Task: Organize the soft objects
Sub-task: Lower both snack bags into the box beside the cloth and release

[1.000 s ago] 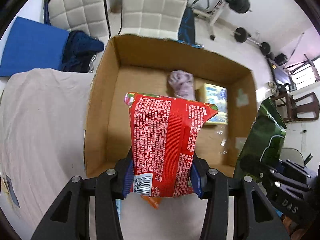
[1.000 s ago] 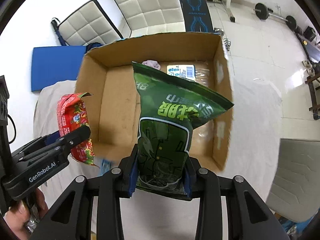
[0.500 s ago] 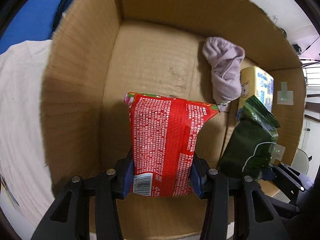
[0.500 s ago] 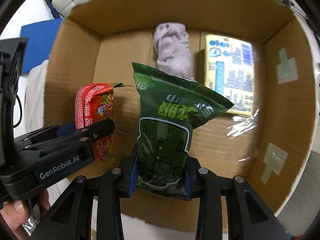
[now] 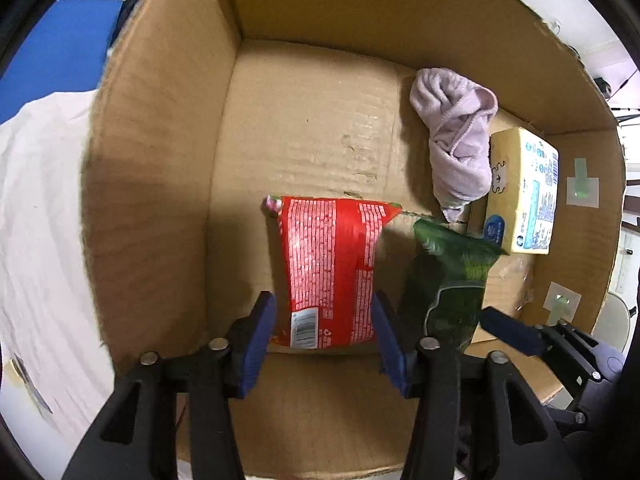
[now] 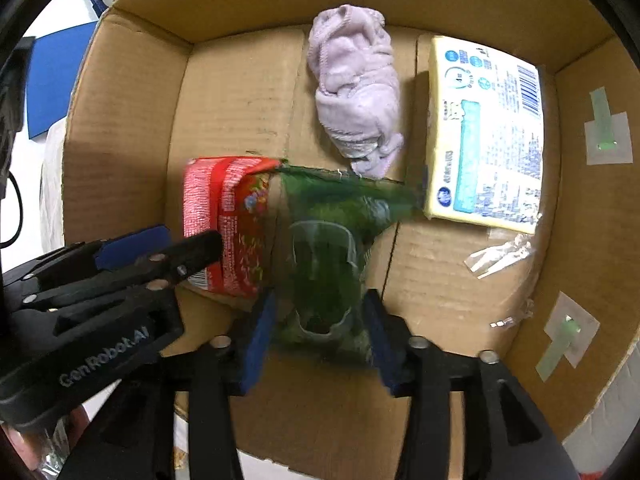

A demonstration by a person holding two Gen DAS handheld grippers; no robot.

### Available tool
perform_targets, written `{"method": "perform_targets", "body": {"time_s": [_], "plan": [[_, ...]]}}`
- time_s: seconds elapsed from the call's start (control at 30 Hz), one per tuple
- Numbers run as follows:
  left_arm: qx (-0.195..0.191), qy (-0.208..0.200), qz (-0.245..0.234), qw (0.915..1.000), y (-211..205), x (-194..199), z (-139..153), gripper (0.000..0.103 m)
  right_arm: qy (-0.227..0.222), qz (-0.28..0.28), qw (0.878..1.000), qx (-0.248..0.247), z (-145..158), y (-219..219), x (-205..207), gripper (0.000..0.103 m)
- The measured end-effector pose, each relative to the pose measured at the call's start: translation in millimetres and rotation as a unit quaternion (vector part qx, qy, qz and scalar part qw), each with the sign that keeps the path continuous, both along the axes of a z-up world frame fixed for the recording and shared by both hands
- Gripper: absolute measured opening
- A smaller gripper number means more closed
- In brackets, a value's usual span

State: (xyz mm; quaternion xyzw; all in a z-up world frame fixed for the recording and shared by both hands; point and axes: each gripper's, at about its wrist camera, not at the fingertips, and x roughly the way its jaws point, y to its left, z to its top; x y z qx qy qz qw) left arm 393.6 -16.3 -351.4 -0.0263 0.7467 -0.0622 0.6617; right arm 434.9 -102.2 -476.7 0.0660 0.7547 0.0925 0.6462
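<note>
Both grippers are inside a cardboard box (image 5: 160, 184) (image 6: 120, 128). A red snack bag (image 5: 330, 268) (image 6: 228, 220) sits between the spread jaws of my left gripper (image 5: 322, 320), which is open; gaps show on both sides of the bag. A green snack bag (image 6: 324, 256) (image 5: 452, 276) lies blurred between the spread jaws of my right gripper (image 6: 318, 320), also open. A crumpled lilac cloth (image 5: 456, 140) (image 6: 356, 100) and a yellow tissue pack (image 5: 520, 192) (image 6: 484, 132) lie on the box floor beyond.
A pale cloth-covered surface (image 5: 40, 220) lies left of the box, with a blue mat (image 5: 52, 56) behind it. Tape patches (image 6: 604, 128) mark the box's right wall. The left part of the box floor (image 5: 288, 120) is bare cardboard.
Both grippers moved down into the box with their bags. Both sets of jaws have spread apart and let go of the red and green bags, which now drop toward the floor.
</note>
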Motion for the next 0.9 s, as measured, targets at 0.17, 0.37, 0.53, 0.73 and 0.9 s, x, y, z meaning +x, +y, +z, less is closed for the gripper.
{"method": "perform_targets", "body": {"time_s": [0.17, 0.37, 0.53, 0.73, 0.9], "plan": [[-0.009, -0.007, 0.011, 0.9999, -0.9, -6.8, 16.4, 0.053, -0.006, -0.006, 1.000, -0.006, 12.4, -11.0, -3.7, 0.062], [0.015, -0.053, 0.018, 0.9983, 4.5, -36.5, 41.3, 0.093, -0.022, -0.024, 0.999, -0.019, 30.9, -29.0, -22.6, 0.076], [0.040, -0.102, 0.022, 0.9938, 7.3, -64.9, 59.1, 0.102, -0.051, -0.030, 0.998, -0.037, 49.2, -39.8, -45.3, 0.099], [0.048, -0.160, 0.028, 0.9856, 15.3, -90.8, 89.2, 0.102, -0.107, -0.037, 0.991, -0.073, 82.7, -40.8, -75.1, 0.103], [0.050, -0.192, 0.031, 0.9796, 13.8, -107.6, 109.1, 0.102, -0.141, -0.048, 0.986, -0.082, 106.4, -45.0, -94.9, 0.103]]}}
